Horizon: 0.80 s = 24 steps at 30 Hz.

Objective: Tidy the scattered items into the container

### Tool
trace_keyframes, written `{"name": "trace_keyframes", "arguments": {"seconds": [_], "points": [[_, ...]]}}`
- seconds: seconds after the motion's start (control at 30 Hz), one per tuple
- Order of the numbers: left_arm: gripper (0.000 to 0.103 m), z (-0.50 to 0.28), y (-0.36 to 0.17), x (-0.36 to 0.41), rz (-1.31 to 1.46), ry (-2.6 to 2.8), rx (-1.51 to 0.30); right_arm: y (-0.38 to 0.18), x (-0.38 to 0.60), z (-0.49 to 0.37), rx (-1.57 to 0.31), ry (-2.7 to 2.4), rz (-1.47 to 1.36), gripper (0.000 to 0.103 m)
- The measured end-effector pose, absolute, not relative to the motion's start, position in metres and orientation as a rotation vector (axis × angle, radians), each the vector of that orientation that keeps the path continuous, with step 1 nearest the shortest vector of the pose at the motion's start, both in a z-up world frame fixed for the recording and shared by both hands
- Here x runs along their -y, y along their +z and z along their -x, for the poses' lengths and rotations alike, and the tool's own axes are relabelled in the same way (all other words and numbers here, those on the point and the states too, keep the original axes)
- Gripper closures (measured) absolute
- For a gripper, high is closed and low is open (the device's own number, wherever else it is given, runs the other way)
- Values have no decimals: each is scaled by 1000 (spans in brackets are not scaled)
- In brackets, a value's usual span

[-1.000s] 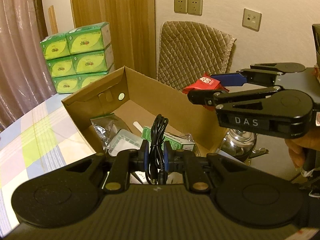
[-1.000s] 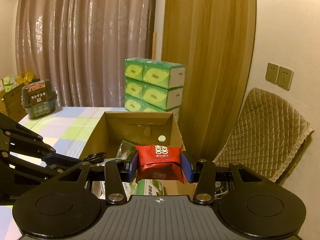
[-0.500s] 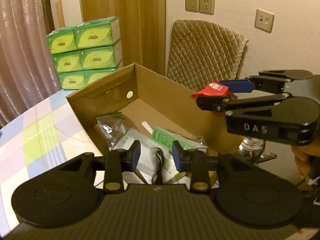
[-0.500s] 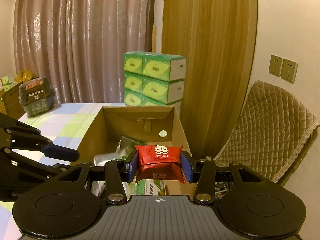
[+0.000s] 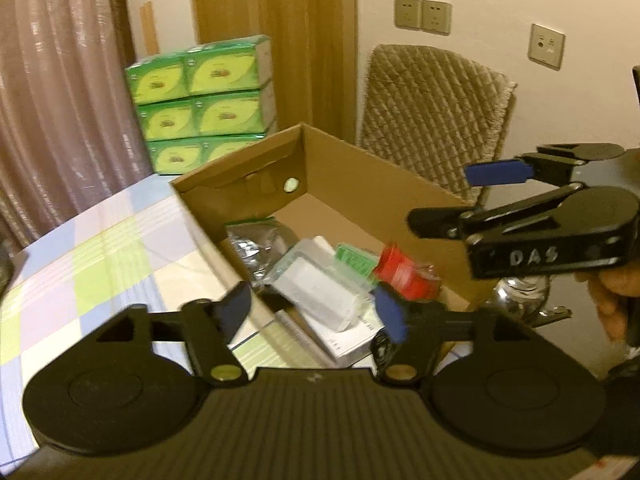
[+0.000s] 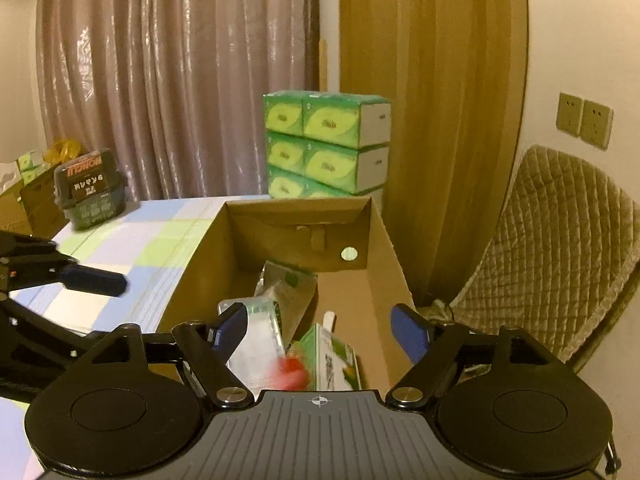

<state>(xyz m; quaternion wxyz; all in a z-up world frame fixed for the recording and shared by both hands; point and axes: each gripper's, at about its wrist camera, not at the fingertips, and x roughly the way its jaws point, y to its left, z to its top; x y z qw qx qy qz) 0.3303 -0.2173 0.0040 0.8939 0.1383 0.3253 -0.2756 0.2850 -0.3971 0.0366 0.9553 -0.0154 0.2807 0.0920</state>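
Observation:
An open cardboard box (image 5: 352, 168) (image 6: 384, 248) stands on the table's right part. In it lie a silver foil bag (image 6: 286, 292), a clear plastic packet (image 5: 316, 284), a green carton (image 6: 334, 356) and the red packet (image 5: 404, 276) (image 6: 290, 372), which shows blurred. My left gripper (image 5: 314, 312) is open and empty above the box's near end. My right gripper (image 6: 320, 326) is open and empty over the box; it also shows in the left wrist view (image 5: 452, 196).
The table has a checked cloth (image 5: 100, 264). Green tissue boxes (image 5: 200, 96) are stacked behind the box. A quilted chair (image 5: 436, 108) stands to the right. A dark basket (image 6: 90, 188) sits at the table's far left. A metal kettle (image 5: 520, 292) is under my right gripper.
My left gripper opened and the black cable went from its jaws toward the box. My right gripper then opened and let go of the red packet, which is now down in the box.

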Motion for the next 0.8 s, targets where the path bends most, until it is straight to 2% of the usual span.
{"name": "trace_keyframes", "arguments": {"seconds": [0.13,0.27,0.37,0.8], "points": [[32,-324,3,209,-285,-552,-687,37,400,-276,-578,170,11,25],[10,-314,5,202,-261,-539,-678,37,402,-261,-587,153,-6,19],[1,-303,8,199,-254,-527,-665,38,405,-247,-600,133,-34,18],[1,-244,25,180,-157,-483,-662,49,407,-169,-626,93,-106,12]]}}
